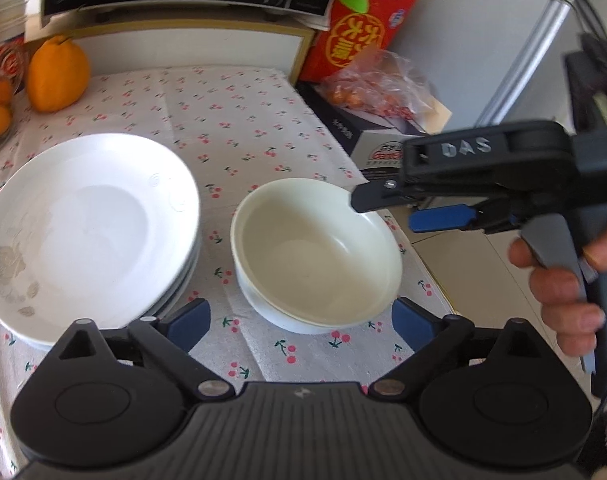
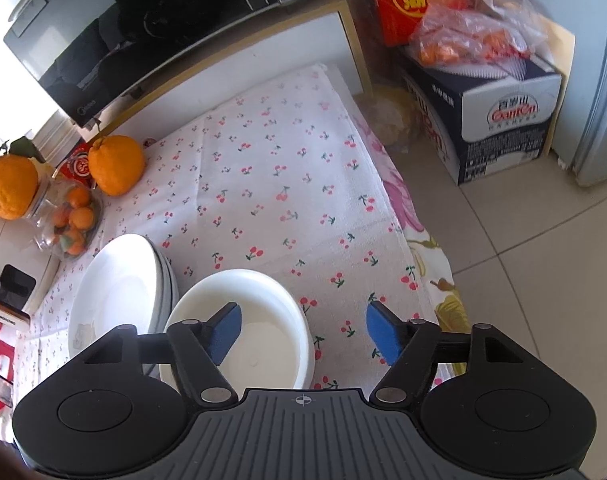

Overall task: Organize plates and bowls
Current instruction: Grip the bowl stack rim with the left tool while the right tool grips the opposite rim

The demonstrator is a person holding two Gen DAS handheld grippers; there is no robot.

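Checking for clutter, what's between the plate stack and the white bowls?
Only bare cherry-print tablecloth separates the stacked white plates from the nested white bowls, clearest in the left wrist view.

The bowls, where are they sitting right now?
The bowls sit nested on the cherry-print cloth, just right of the plate stack in the left wrist view, under the open right claw.

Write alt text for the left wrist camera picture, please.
A stack of white bowls sits beside a stack of white plates on a cherry-print tablecloth. The open left claw hovers near the bowls, the right claw straddles their far rim.
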